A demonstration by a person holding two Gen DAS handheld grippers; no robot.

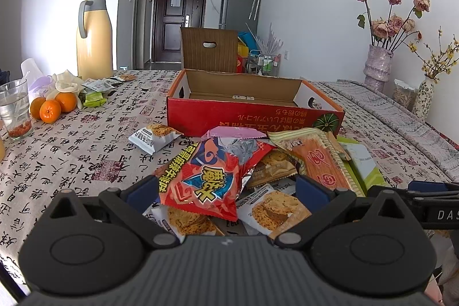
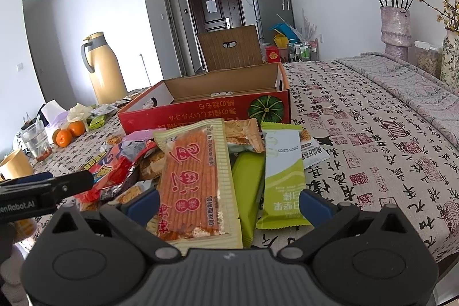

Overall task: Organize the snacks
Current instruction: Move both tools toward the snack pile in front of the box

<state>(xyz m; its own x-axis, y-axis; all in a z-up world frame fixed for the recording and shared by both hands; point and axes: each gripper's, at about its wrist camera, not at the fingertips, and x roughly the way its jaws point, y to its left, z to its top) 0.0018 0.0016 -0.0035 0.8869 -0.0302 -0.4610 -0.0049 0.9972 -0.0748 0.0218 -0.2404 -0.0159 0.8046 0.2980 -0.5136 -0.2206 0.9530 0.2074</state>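
A heap of snack packets lies on the patterned tablecloth in front of an open red cardboard box (image 1: 252, 112) (image 2: 200, 109), whose inside looks nearly empty. My left gripper (image 1: 225, 191) is open low over the heap, its blue pads either side of a red snack bag (image 1: 200, 179). Cookie packets (image 1: 275, 212) lie under that bag. My right gripper (image 2: 229, 204) is open too, straddling an orange striped packet (image 2: 195, 185) and two green packets (image 2: 284, 182). Neither gripper clamps anything. One finger (image 1: 427, 188) of the right gripper shows at the left wrist view's edge.
One cookie packet (image 1: 153, 138) lies apart, left of the heap. Oranges (image 1: 51, 108), a glass (image 1: 15, 108) and a yellow thermos jug (image 1: 94, 39) stand at the left. Flower vases (image 1: 377, 65) line the right wall. A chair back (image 1: 209, 48) rises behind the box.
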